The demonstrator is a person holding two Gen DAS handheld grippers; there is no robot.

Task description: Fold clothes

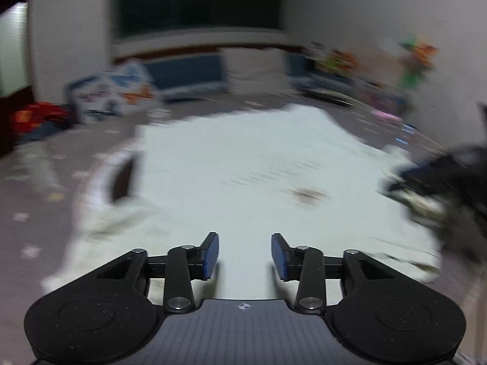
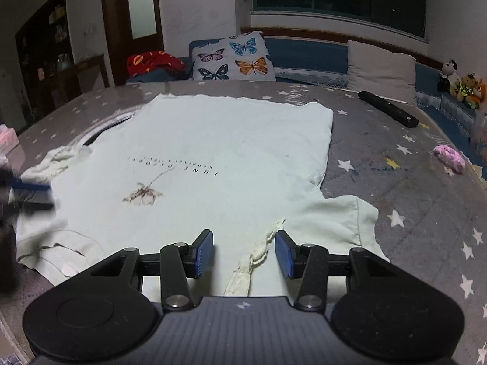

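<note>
On the star-patterned grey desk (image 2: pixel 411 200) a pale mint T-shirt (image 2: pixel 213 152) lay spread print-side up, its hem toward the butterfly cushion (image 2: pixel 234 60) and its collar end toward the cameras. The lettering and the small flower print (image 2: pixel 143 196) sat near the shirt's middle. One sleeve (image 2: pixel 341 219) stuck out flat on the side of the shirt nearer the black remote (image 2: pixel 388 108); the opposite sleeve (image 2: pixel 57 159) was bunched up at the shirt's far edge.

The right claw (image 2: pixel 243 251) hovered over the shirt beside the flat sleeve, released, with a puckered ridge of seam fabric (image 2: pixel 258 252) lying between its blue pads (image 2: pixel 204 252) but not pinched. The left claw (image 1: pixel 245 255) was also released and empty over the shirt; its view was heavily smeared, so little else could be read there.

Judging from this, no fold was yet secured. The likely trouble: closing on only that raised ridge would catch a single layer, so the sleeve would drag crooked rather than fold cleanly over the shirt. The bunched sleeve, if left uncorrected, would leave a lump inside any fold. The cloth looked thin and limp, so a pull from one side alone could slide the whole shirt toward the remote or the pink object (image 2: pixel 450 158) beyond it.
</note>
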